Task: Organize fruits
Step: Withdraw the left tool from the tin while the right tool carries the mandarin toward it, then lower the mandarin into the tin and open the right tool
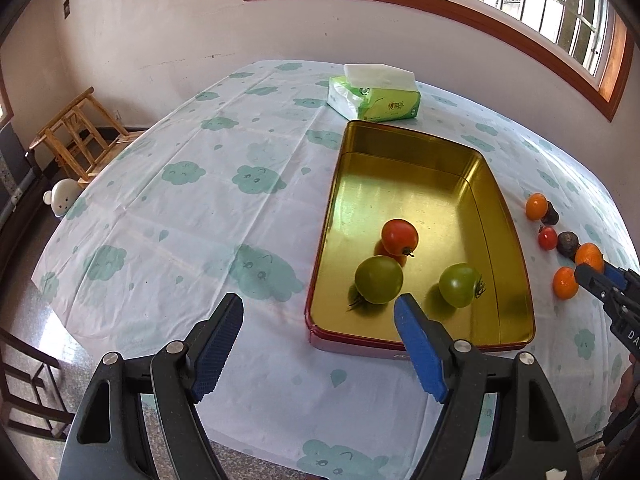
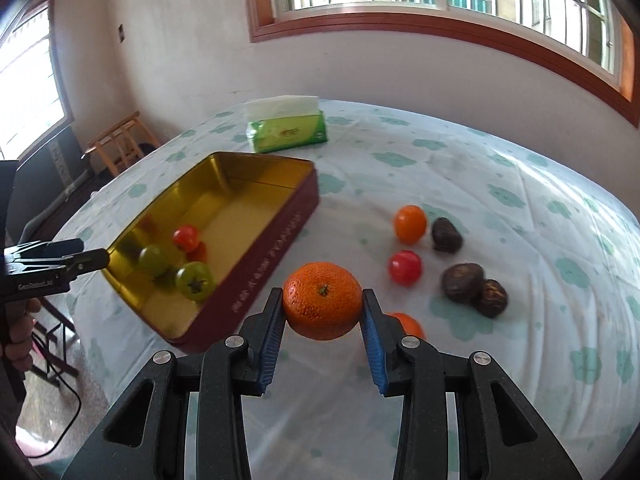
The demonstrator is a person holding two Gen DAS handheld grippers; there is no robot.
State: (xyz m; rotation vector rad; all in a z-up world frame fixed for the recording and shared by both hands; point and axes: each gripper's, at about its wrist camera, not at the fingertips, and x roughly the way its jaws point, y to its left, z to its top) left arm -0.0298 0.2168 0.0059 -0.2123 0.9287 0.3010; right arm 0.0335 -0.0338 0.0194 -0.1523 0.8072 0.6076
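As three tomatoes [image 1: 400, 236] fill the tin [image 1: 516, 240]; right tool [image 2: 323, 300] grips one tangerine [image 2: 322, 300].

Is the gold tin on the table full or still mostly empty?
Mostly empty: the tin holds only a red tomato and two green tomatoes near one end.

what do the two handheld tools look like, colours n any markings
Both match: the left tool and right tool have black angular plastic frames with triangular cut-outs, silver pivot screws, and blue ribbed pads. White lettering marks each body's side, only partly readable.
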